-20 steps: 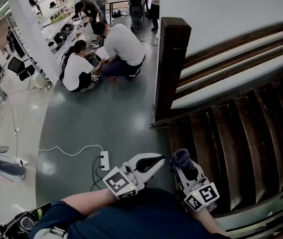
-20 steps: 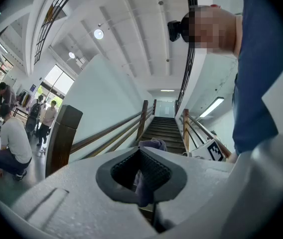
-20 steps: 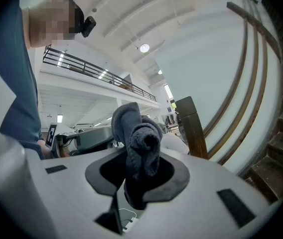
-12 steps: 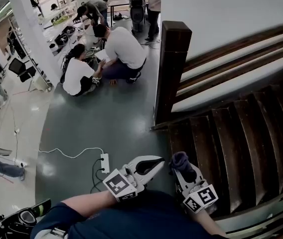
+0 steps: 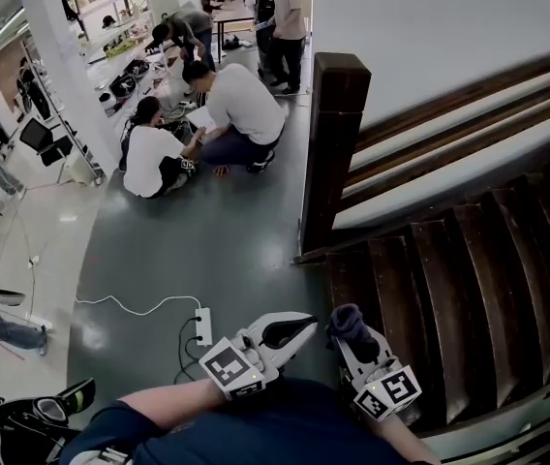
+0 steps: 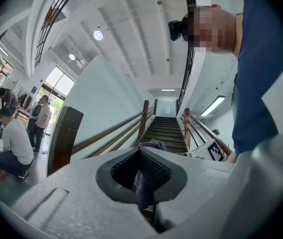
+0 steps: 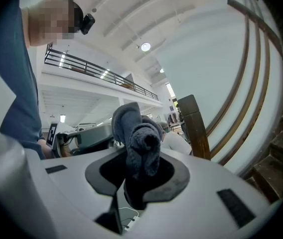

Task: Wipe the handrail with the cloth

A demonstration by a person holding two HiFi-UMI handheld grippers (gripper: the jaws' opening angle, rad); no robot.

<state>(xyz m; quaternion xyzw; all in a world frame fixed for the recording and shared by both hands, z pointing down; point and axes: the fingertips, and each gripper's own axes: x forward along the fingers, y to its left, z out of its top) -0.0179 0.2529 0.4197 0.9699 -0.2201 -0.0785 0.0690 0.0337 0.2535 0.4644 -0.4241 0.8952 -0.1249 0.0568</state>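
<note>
The right hand-held gripper (image 5: pixel 356 341) is clamped on a bunched dark grey-blue terry cloth (image 7: pixel 138 142), which sticks up out of its closed jaws. In the head view this cloth sits low, over the bottom steps of the dark brown wooden staircase (image 5: pixel 449 289). It is clear of the dark wooden handrail (image 5: pixel 469 80), which slopes up along the white wall from a square dark brown newel post (image 5: pixel 334 143).

The left hand-held gripper (image 5: pixel 304 322) is just beside the right one. Its jaws meet at the tips and hold nothing. In the left gripper view, the cloth seen through the gap between its pads lies beyond them.

To the left is a grey-green floor (image 5: pixel 217 250) with a white power strip and cable (image 5: pixel 203 325). Farther off, several people crouch on the floor (image 5: pixel 227 100).
</note>
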